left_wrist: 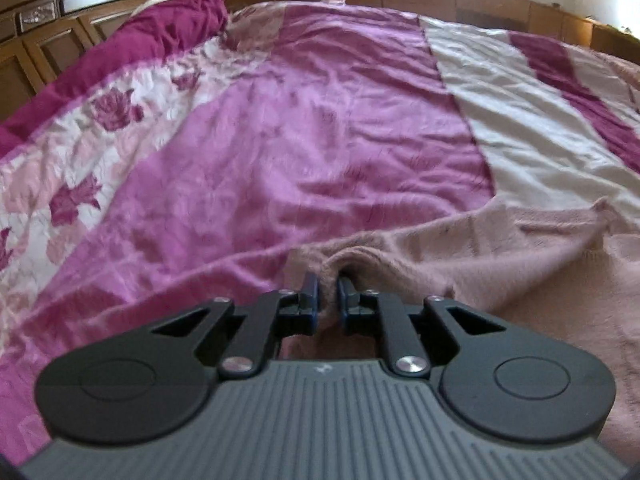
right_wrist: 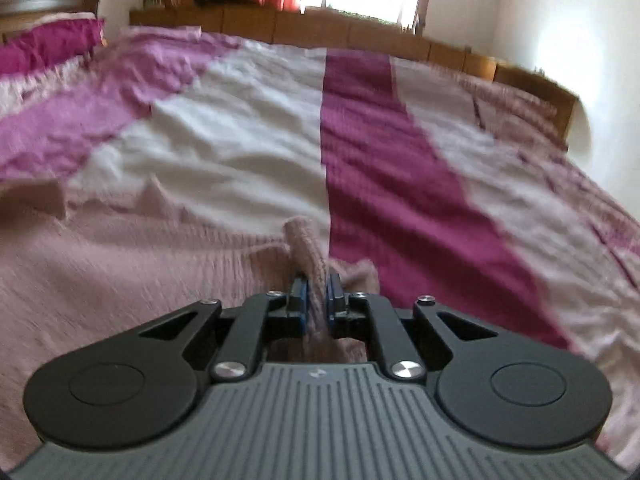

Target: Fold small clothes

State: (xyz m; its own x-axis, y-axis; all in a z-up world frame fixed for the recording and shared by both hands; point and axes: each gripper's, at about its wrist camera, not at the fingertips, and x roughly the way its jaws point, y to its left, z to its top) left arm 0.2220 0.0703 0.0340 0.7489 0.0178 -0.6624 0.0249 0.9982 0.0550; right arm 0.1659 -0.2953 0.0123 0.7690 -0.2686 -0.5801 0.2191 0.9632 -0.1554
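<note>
Left gripper (left_wrist: 327,298) is pinched tight on a bunched edge of the pink knit garment (left_wrist: 500,264), which lies on the satiny striped bedspread (left_wrist: 312,128). Fuzzy, floppy and probably light, so hems are the spot to grab. Right gripper (right_wrist: 315,300) clamps a ribbed fold of that knit (right_wrist: 120,272) too.

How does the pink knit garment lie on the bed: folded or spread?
Mostly spread. The pink knit garment lies open across the bedspread, only its near edge bunched where both grippers pinch it.
</note>
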